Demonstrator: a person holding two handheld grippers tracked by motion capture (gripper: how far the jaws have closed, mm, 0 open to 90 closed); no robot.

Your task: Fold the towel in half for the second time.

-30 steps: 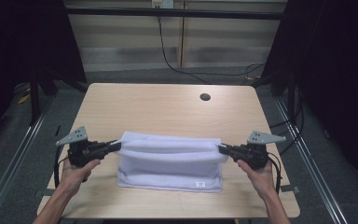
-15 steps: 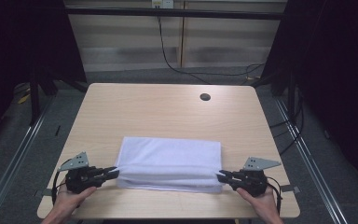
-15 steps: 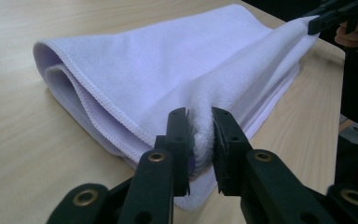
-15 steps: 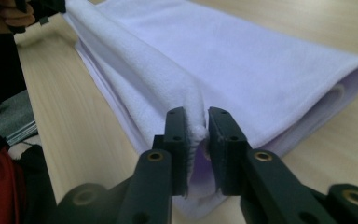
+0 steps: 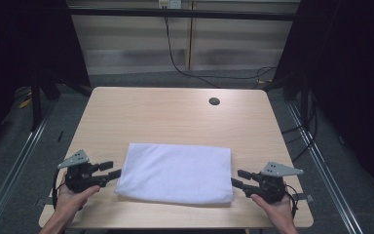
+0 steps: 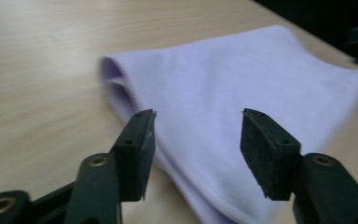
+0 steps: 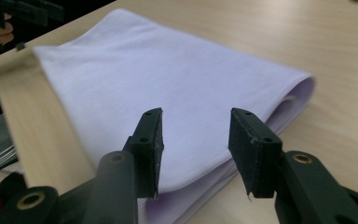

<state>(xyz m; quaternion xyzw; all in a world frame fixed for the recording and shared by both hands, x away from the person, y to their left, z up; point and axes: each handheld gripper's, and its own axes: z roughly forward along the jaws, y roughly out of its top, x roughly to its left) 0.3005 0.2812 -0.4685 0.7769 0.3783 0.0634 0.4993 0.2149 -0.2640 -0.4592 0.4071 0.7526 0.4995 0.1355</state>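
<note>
A folded white cloth (image 5: 175,173) lies flat on the wooden table (image 5: 175,117), near its front edge. My left gripper (image 5: 115,169) sits at the cloth's left end, my right gripper (image 5: 235,177) at its right end, each held in a hand. In the left gripper view the jaws (image 6: 198,116) stand apart over the cloth's (image 6: 223,79) folded edge, pads clear of it. The right gripper's jaws (image 7: 196,114) likewise gape above the layered corner of the cloth (image 7: 168,70). Both pairs of jaws have just been opening, with cloth lying below and beyond them, not pinched.
A dark round hole (image 5: 214,101) sits in the tabletop at the far right. Bare wood stretches behind the cloth. Cables hang at the back wall, and metal rails run along the floor on both sides. The other hand's gripper (image 7: 18,11) shows far off in the right gripper view.
Both grippers carried the cloth's edge toward the near side of the table and laid it down. Their jaws then came apart and let the cloth go; it now lies flat.
</note>
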